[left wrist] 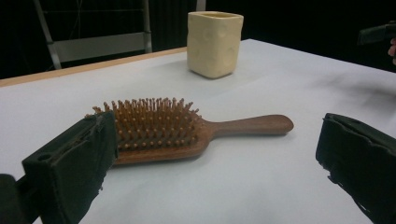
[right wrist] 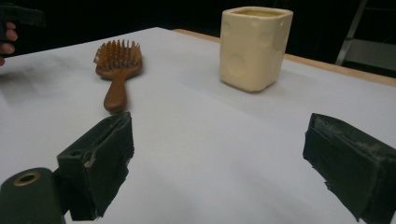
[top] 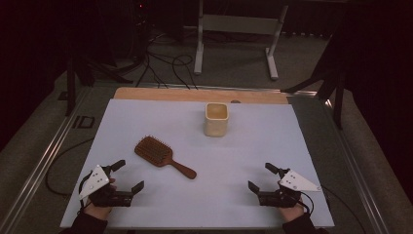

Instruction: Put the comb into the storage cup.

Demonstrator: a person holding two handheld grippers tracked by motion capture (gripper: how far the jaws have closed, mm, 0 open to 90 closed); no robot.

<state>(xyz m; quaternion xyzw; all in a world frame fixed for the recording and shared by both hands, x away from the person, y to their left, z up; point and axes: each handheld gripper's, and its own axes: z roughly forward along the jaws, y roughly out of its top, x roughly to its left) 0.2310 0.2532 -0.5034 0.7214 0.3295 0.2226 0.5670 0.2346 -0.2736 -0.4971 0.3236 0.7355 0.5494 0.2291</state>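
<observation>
I see the left gripper (top: 129,176) low at the near left of the white table sheet (top: 253,146), jaws apart, holding nothing. Right gripper (top: 263,178) at the near right, jaws apart too, also empty. The brown wooden paddle hairbrush (top: 163,156) lies flat, bristles up, just ahead of my left gripper, handle towards the right. The cream square ceramic cup (top: 216,119) stands upright beyond it, well apart.
</observation>
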